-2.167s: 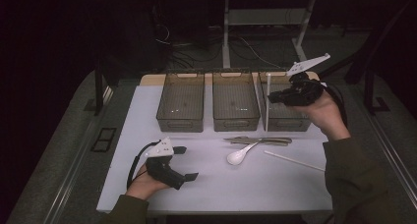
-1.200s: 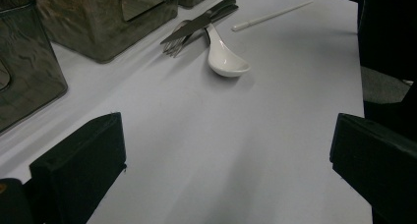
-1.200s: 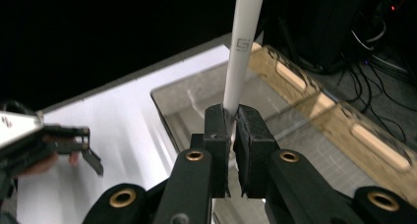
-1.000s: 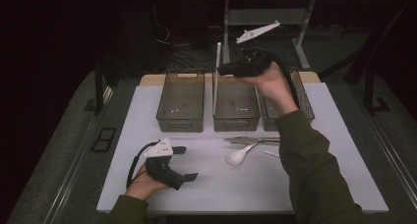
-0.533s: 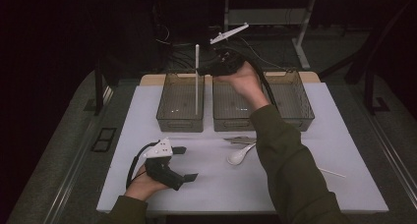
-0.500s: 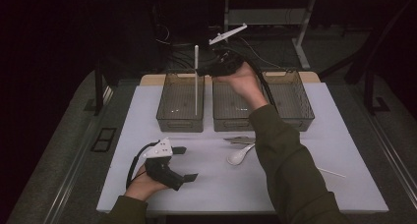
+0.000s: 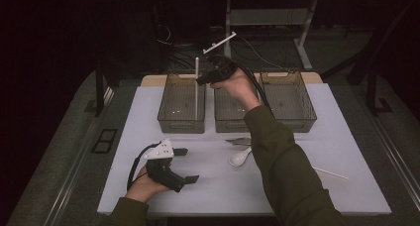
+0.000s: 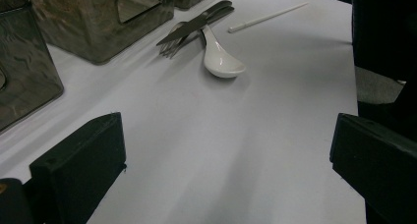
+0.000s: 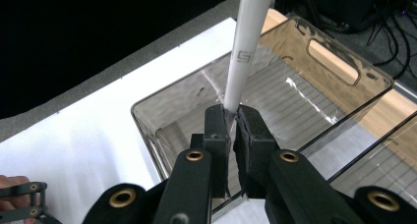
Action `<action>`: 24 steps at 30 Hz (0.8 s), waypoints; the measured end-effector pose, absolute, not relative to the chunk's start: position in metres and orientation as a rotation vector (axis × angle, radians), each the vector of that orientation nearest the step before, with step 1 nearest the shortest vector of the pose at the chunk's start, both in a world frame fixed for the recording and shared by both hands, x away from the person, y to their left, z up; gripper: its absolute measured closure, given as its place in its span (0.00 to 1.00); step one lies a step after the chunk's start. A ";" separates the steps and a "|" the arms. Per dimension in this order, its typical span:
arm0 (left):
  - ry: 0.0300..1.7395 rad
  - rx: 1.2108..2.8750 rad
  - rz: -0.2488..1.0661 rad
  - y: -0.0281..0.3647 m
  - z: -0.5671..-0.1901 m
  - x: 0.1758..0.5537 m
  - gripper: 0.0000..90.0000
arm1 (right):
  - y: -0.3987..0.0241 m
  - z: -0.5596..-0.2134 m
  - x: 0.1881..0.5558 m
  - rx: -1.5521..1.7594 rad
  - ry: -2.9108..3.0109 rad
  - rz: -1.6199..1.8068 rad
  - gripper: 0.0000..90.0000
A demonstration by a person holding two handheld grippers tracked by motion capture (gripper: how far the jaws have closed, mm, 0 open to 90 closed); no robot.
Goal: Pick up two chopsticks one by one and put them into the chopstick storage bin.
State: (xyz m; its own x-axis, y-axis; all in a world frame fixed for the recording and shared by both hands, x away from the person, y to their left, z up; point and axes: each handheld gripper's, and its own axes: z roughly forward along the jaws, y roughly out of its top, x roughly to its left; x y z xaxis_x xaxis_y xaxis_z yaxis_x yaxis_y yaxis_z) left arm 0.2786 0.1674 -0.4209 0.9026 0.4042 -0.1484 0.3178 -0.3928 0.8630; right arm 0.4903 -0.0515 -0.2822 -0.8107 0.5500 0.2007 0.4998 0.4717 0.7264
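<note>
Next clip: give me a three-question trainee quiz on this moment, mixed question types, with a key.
1. True or false: the right tool is shut on a white stick.
2. Over which bin does the stick hang? A) left bin B) middle bin C) right bin
3. Which white utensil lies on the table beside the knife and fork?

Key:
1. True; the jaws pinch the stick, which stands upright.
2. A
3. The spoon. Another white stick lies apart, near the right arm. The left tool rests open on the table with nothing between its jaws.
</note>
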 end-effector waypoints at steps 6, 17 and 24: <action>0.515 2.011 0.105 0.168 -0.421 0.279 0.00 | -0.048 -0.294 0.499 0.977 2.652 1.244 0.93; 0.516 2.004 0.096 0.167 -0.421 0.280 0.00 | -0.038 -0.310 0.529 1.052 2.616 1.324 0.92; 0.504 2.015 0.092 0.167 -0.422 0.280 0.00 | -0.030 -0.331 0.542 1.102 2.630 1.259 0.98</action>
State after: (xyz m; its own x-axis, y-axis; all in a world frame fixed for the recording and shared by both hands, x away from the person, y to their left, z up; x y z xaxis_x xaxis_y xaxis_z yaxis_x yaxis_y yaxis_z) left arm 0.2805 0.1670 -0.4220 0.9097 0.3881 -0.1478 0.3107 -0.3997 0.8624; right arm 0.5424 -0.0302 -0.3313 -0.7496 0.6064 0.2653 0.5869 0.4237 0.6899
